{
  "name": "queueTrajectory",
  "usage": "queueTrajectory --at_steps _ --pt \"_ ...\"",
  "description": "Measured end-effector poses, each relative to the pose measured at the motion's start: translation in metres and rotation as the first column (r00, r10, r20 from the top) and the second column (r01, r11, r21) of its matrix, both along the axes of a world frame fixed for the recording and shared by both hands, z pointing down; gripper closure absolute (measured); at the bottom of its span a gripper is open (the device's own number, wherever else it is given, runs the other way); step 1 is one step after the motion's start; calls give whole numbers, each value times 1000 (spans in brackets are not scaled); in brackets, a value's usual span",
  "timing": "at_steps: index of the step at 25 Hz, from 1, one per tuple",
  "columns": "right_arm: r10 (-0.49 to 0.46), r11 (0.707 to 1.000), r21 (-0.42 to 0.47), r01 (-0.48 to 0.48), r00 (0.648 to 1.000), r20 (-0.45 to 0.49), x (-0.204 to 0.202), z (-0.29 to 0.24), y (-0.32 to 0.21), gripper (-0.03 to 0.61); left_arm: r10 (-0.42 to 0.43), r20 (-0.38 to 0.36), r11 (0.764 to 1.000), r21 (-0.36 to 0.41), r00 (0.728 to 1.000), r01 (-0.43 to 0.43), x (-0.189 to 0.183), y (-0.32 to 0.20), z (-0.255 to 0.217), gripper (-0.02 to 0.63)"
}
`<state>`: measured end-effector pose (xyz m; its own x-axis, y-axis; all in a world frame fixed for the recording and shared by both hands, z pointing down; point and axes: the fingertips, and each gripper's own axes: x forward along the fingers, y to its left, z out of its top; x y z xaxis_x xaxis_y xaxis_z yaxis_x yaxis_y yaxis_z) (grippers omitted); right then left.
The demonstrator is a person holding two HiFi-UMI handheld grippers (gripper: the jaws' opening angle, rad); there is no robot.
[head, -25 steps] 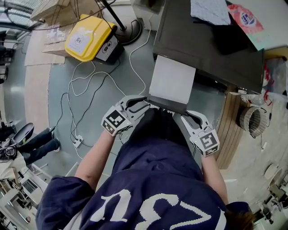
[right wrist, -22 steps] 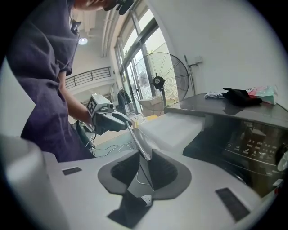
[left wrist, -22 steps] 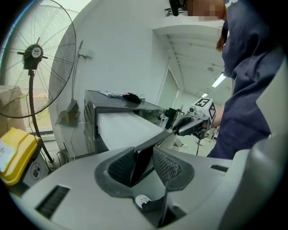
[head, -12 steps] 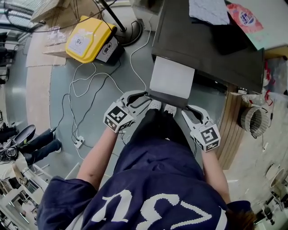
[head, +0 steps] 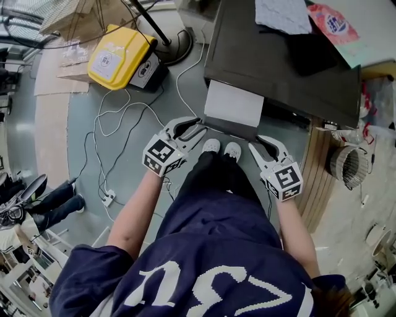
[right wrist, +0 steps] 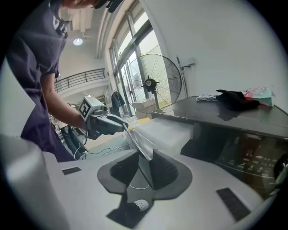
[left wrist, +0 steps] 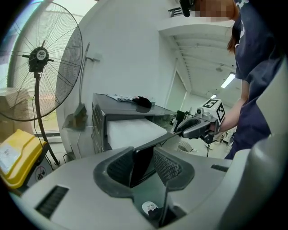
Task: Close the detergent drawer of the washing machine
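Note:
The white detergent drawer point(head: 234, 103) juts a short way out of the dark washing machine point(head: 278, 68). Its dark front panel point(head: 232, 129) faces me. My left gripper point(head: 197, 127) is at the panel's left end. In the left gripper view the panel point(left wrist: 141, 161) fills the gap between the pads, so the left gripper point(left wrist: 145, 164) is shut on it. My right gripper point(head: 257, 143) is at the panel's right end. Its jaws are opening, with the panel's thin edge point(right wrist: 139, 143) between them and a gap beside one pad of the right gripper point(right wrist: 146, 168).
A yellow case point(head: 114, 52), a fan base point(head: 176, 43) and loose cables point(head: 117, 124) lie on the floor to the left. A white cloth point(head: 281, 15) and a black item point(head: 315, 49) rest on the machine's top. A grey duct hose point(head: 346, 167) is at the right. The person's shoes point(head: 221, 148) stand below the drawer.
The drawer has slid further into the machine, with less of its white top showing. Both grippers moved toward the machine with its front panel.

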<state>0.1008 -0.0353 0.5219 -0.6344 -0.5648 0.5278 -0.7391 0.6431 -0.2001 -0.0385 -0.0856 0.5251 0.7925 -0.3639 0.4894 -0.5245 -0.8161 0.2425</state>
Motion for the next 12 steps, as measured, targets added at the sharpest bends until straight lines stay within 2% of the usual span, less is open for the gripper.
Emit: queueTrajectory --at_steps 12 --pt "73 997 14 -73 997 -11 12 0 -46 457 -25 12 999 34 1000 25 11 -45 1 469"
